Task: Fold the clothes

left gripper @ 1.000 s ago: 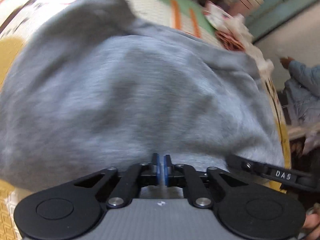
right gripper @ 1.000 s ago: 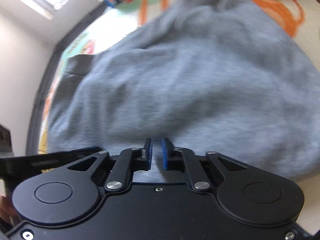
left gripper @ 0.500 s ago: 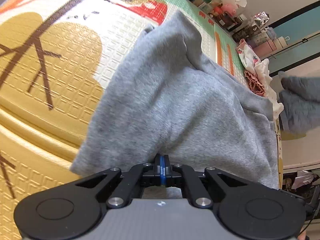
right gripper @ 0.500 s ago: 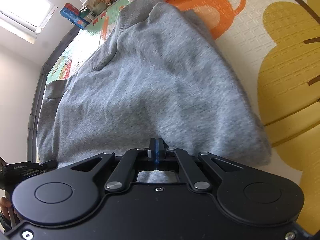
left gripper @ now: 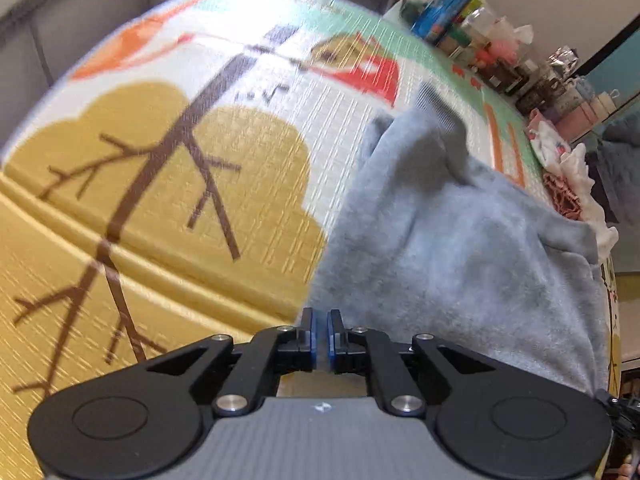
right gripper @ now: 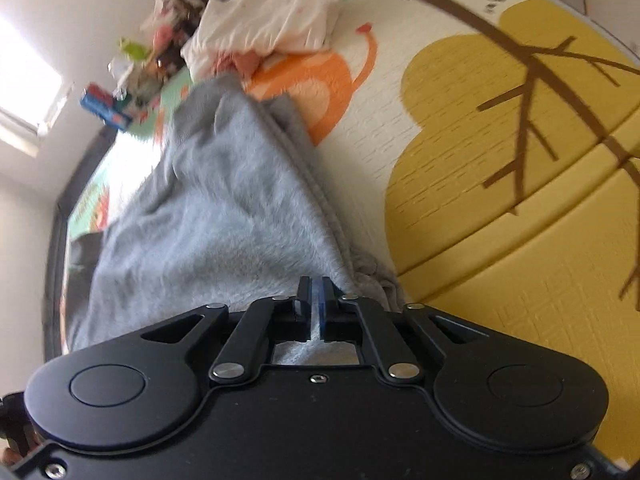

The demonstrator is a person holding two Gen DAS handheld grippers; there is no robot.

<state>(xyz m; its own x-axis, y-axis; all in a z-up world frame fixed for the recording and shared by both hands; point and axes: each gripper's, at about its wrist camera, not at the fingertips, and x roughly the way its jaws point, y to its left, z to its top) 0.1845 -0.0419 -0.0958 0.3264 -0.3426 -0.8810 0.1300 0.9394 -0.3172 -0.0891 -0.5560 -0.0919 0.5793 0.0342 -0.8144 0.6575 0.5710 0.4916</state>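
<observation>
Left gripper [left gripper: 319, 334] has let go since half a second ago; right gripper [right gripper: 315, 300] hasn't.
Left jaws slightly parted, empty, at the grey sweatshirt's [left gripper: 460, 248] edge on the play mat [left gripper: 160, 184]; right jaws clamp its hem; fold laid, probably; next, release and smooth.

A sweatshirt [left gripper: 472, 248] is lying spread on a play mat [left gripper: 168, 184], stretching away from both grippers toward the far wall. The left gripper [left gripper: 321, 334] is sitting at the garment's near left edge, its 2 fingers slightly apart over the mat. The right gripper [right gripper: 315, 300] is sitting at the near right edge, cloth lying between its fingers. A pile of clothes [right gripper: 264, 28] is lying on the mat behind the sweatshirt, with boxes [left gripper: 440, 8] lining the wall beyond.
</observation>
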